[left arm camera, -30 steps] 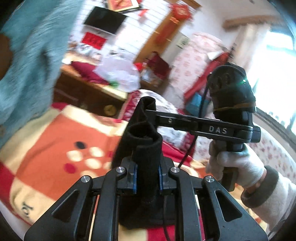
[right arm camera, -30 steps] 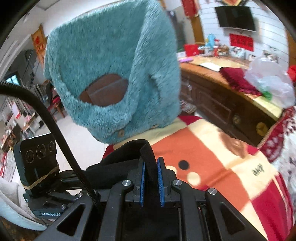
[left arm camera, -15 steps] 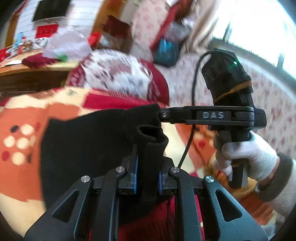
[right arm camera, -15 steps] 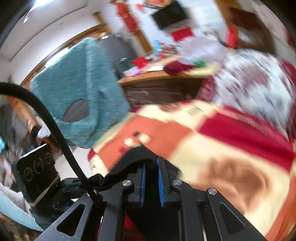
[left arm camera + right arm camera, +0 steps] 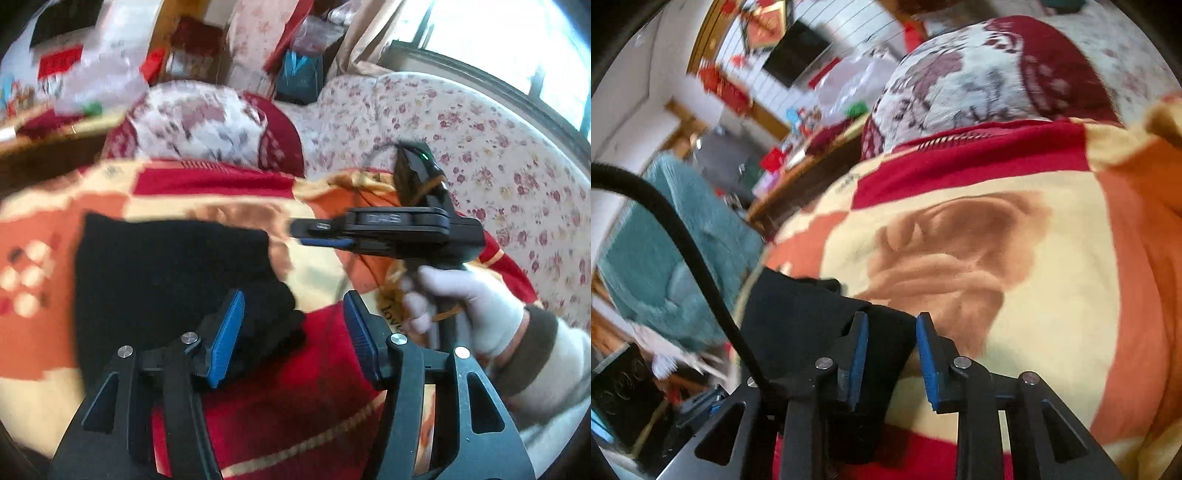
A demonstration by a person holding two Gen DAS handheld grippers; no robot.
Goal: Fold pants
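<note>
Pants (image 5: 166, 280): black, thick knit-looking fabric, lying folded on the blanket (image 5: 229, 181) that covers the bed, patterned red/orange/cream. Same pants in rt view (image 5: 798, 317), at lower left of frame, near blanket edge.

L hand-held gripper (image 5: 291, 332): jaws have just been opening, now spread wide. A bunched corner of the pants sits between them, against the left blue pad; other pad clear of cloth. I read it as released, not gripping.

R hand-held gripper (image 5: 890, 354): jaws have also just been opening, narrower gap. Black fabric lies in the gap, touching left pad, right pad apart from it. Let go, I judge. Seen from L cam (image 5: 321, 232), it hovers just beside the pants' far right corner, in a white-gloved hand (image 5: 461, 306).

Handling, my guess:
- soft, limp, no stiffness; drapes and bunches when lifted
- light-ish, but thick layers w/ bulk at hem/waist
- not slippery, rubbery pads should bite well; not fragile
- soft blanket underneath may drag and ruck the cloth

Where to grab: two corners of one short edge, one per gripper, pinching all layers together, else lower layer stays behind.
</note>
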